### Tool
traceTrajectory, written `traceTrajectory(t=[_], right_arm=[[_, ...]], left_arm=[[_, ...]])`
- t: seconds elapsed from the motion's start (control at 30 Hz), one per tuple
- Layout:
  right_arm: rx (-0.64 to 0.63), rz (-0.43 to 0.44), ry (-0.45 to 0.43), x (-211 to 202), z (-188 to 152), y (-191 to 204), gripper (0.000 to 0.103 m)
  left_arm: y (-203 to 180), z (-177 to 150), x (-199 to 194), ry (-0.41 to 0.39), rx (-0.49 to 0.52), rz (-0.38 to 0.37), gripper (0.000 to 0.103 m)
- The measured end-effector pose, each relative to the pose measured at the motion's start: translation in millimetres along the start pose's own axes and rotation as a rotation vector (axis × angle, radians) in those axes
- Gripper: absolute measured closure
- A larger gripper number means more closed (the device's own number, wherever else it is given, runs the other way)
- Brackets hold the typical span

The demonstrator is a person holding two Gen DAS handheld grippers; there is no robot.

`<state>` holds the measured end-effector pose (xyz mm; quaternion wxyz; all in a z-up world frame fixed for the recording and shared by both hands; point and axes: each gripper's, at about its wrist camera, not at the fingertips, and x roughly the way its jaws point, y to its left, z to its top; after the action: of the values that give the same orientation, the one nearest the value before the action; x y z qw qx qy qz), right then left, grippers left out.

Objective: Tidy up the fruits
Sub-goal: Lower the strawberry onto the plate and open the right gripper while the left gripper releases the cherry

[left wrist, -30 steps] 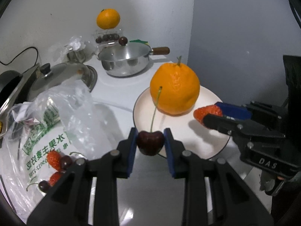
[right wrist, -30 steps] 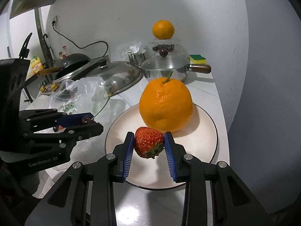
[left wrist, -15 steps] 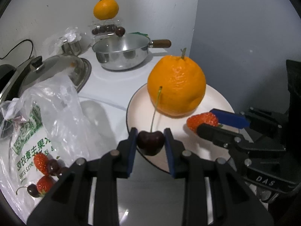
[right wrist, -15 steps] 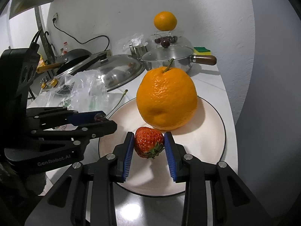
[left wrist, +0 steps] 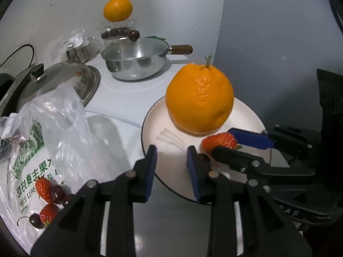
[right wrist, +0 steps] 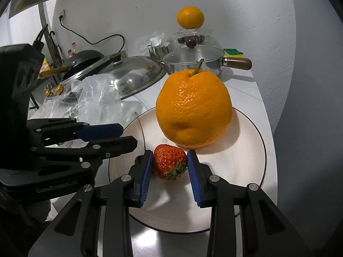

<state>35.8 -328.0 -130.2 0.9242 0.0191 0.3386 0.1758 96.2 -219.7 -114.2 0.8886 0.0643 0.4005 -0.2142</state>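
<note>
Plate [right wrist: 235,160]: white w/ dark rim, lower centre of R wrist view, on pale counter.
Big orange [right wrist: 193,111]: sits on plate, far half, stem up, centre of frame.
Strawberry [right wrist: 169,163]: task fruit, near side of plate just in front of big orange, leafy end toward cam; can't tell if it touches the plate.
R gripper [right wrist: 170,156]: blue pads clenched on strawberry, one pad each side.
L gripper [left wrist: 171,150]: pads a little apart, released; bare plate shows thru the gap at plate's near-left rim. In R wrist view it comes in from left edge, tips over plate's left rim.
Grippers: tips close together, R one at lower right of L wrist view.
Plastic bag [left wrist: 53,124]: clear w/ green print, left of L wrist view, beside plate; more strawberries [left wrist: 42,188] and cherries [left wrist: 55,192] inside, lower left.
Saucepan [right wrist: 193,64]: steel, lid on, wood handle to right, behind plate, upper centre.
Small orange [right wrist: 190,17]: top centre, atop a clear box [right wrist: 190,38] of cherries by the wall.
Wok lid [right wrist: 133,75]: steel dome, left of saucepan.
Sponge [right wrist: 233,52]: yellow-green, behind pan handle, upper right.
</note>
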Motion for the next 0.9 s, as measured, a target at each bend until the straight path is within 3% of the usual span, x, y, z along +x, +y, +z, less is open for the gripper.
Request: traceTrajectory(t=[0.43,0.63,0.67,0.7,0.9], right_arm=[[0.031,-0.007,0.022,11,4,7,0.068],[0.031,-0.021,0.029,11,5,10,0.068],[0.031,-0.024,0.025,9,6,11,0.066],[0.032,-0.027,0.023,9,7,12,0.064],[0.028,-0.042,0.007,3,9,16,0.054]], left_arm=[[9,-1,-20,-0.029,-0.004,0.006,0.067],[13,-4,-26,-0.038,-0.01,-0.003,0.058],[13,-5,-27,-0.038,-0.013,-0.007,0.048],[14,-6,-29,-0.042,-0.019,-0.014,0.045],[17,-9,-39,-0.059,-0.025,-0.007,0.044]])
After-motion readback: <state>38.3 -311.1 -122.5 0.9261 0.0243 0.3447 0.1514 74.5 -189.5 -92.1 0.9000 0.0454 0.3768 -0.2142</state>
